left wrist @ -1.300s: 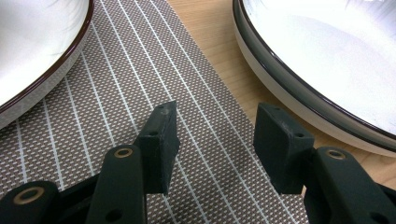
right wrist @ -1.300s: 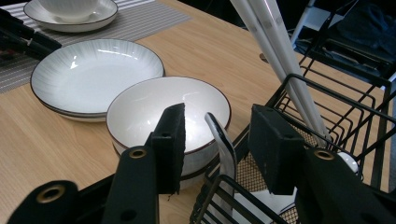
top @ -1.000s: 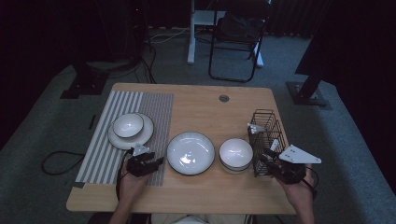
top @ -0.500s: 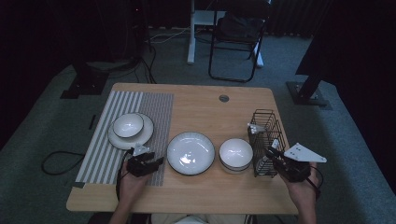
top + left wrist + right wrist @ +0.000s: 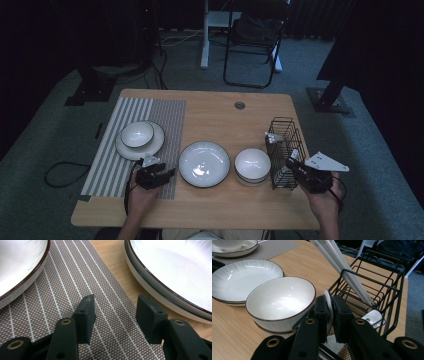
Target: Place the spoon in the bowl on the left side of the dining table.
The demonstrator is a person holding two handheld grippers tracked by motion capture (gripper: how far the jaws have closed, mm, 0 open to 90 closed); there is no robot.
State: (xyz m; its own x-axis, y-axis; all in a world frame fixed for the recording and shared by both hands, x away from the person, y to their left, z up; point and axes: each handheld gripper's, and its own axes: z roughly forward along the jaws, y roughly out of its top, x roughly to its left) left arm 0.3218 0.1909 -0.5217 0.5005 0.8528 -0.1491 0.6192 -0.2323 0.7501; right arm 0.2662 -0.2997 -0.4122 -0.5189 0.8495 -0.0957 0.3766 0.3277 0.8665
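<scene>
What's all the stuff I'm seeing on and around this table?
Wooden table: one, light brown, centre.
Striped woven placemat: one, grey and white, table's left part.
Small white bowl on a white plate: one of each, on the placemat.
Wide shallow white dish with dark rim: one, table's front middle.
Deep white bowl with dark rim: one, right of the dish.
Black wire basket: one, table's right, holding white utensils.
Flat white utensil piece: one, at the basket's near edge, clamped.
Black folding chair: one, on the floor behind the table.
Left tool: black, jaws open over the placemat's edge.
Right tool: black, jaws just closed on the white piece.
</scene>
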